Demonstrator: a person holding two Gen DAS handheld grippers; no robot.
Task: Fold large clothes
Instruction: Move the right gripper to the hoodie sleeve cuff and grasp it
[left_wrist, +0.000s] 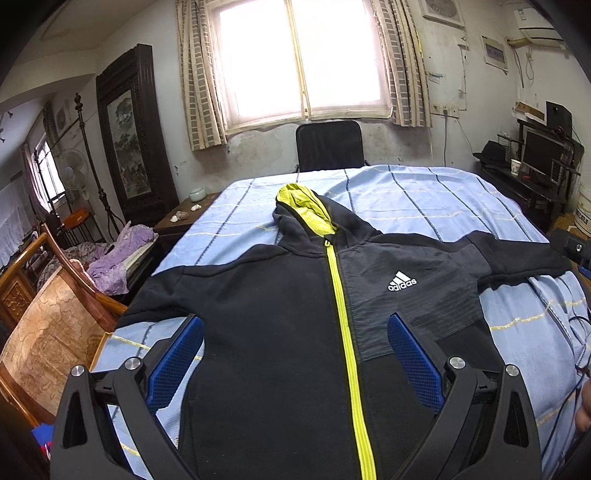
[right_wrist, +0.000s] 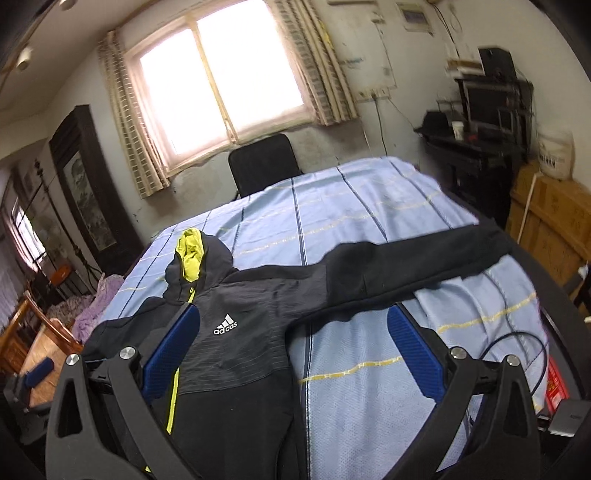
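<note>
One light blue checked cloth (left_wrist: 424, 195) covers the table, and on it a black hooded zip jacket with a lime-yellow zipper and hood lining (left_wrist: 280, 295) lies flat, front up, sleeves spread. The left tool (left_wrist: 295, 365) hovers over its chest, blue-padded fingers wide apart and empty. The right tool (right_wrist: 293, 354) hangs tilted over the jacket's side edge, equally wide and empty.

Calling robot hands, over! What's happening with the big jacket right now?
Left gripper open, empty, over the jacket. Right gripper open, empty. Jacket flat, zipped, sleeves spread, unfolded. Black cable on sheet by right sleeve.
</note>
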